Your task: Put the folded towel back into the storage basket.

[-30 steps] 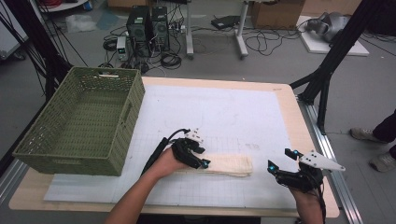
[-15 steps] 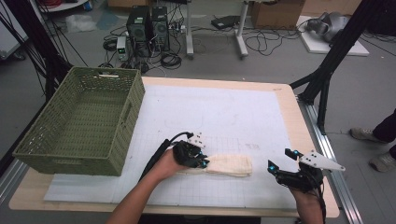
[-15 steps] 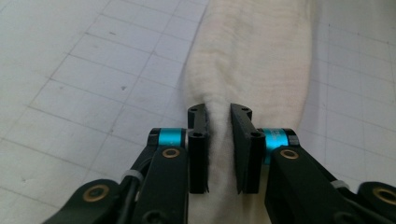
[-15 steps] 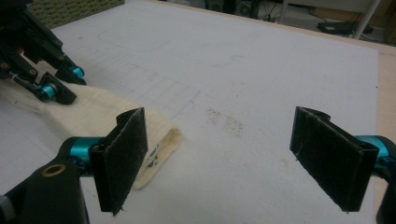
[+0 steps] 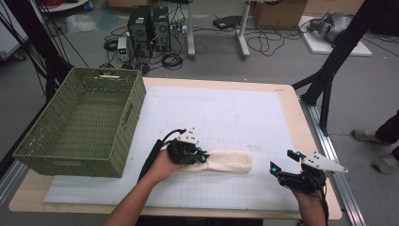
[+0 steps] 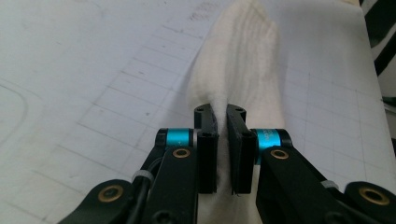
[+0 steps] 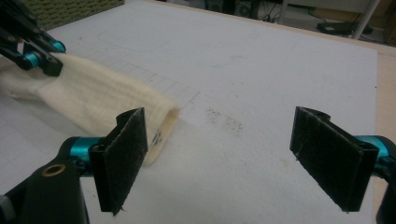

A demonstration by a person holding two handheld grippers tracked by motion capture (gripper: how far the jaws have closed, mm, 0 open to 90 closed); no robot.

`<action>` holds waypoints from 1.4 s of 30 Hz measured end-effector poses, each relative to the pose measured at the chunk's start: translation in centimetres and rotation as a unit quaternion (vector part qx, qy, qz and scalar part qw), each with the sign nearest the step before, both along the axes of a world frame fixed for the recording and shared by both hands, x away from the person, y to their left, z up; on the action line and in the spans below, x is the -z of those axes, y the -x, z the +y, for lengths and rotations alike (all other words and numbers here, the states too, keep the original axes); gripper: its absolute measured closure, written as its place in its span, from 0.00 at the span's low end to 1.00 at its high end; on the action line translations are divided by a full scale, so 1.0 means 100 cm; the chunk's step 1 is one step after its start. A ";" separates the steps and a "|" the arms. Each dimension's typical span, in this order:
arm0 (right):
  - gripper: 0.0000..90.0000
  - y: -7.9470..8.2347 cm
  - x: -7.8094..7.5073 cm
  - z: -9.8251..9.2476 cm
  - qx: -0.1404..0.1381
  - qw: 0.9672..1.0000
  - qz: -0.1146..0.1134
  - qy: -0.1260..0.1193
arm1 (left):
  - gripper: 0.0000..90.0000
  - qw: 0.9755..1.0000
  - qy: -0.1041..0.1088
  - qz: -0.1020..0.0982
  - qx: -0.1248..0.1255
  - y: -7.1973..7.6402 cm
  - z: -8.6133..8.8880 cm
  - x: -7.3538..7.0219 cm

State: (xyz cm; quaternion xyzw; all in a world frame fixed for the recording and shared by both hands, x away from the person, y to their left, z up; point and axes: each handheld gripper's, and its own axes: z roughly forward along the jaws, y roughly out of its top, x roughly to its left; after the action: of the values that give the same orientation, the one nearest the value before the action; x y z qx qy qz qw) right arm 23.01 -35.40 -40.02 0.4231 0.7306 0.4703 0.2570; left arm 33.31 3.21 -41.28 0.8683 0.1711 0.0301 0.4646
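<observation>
High view first: the left gripper [image 5: 201,157] sits low on the white gridded mat [image 5: 226,113], held in the person's left hand [image 5: 162,165], with its jaws pinched on the near end of a cream sock [image 5: 229,162] that stretches away from its tips toward the other hand. In the left gripper view the two black jaws are drawn almost together with a fold of the knitted fabric squeezed up between them, and the rest of the sock [image 6: 243,70] runs straight ahead of the jaws, flat on the mat [image 6: 84,70]. The right gripper [image 5: 282,162] hovers well apart from the sock's far end, off to that gripper's own left and a little ahead, and its grey three-cornered plate [image 5: 324,163] rides on top. In the right gripper view its padded jaws stand wide apart with nothing between them but bare mat [image 7: 261,84]; the sock's open end [image 7: 159,123] lies just beyond the left-hand jaw, and the left gripper [image 7: 46,58] shows farther off, up and to the left, gripping the other end. A green woven basket [image 5: 70,155] stands to the outer side of the left gripper, near it, overhanging the wooden table [image 5: 310,127] edge.
</observation>
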 end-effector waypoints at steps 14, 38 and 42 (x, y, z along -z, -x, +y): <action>0.20 -0.001 0.001 0.001 -0.001 1.000 0.002 -0.001 | 0.93 0.994 0.072 -0.035 -0.069 -0.002 0.037 -0.059; 0.20 -0.002 0.002 0.004 -0.004 1.000 0.000 -0.001 | 0.93 0.960 0.165 -0.109 -0.196 -0.008 0.128 -0.175; 0.20 -0.001 0.002 0.004 -0.003 1.000 0.002 -0.004 | 0.93 0.951 0.172 -0.122 -0.225 -0.006 0.147 -0.182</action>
State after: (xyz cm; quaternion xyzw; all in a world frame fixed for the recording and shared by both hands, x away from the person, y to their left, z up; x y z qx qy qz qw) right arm 23.15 -35.03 -40.20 0.4229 0.7306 0.4728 0.2527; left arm 33.95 17.90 -23.08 0.7038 0.3065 0.2097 0.6057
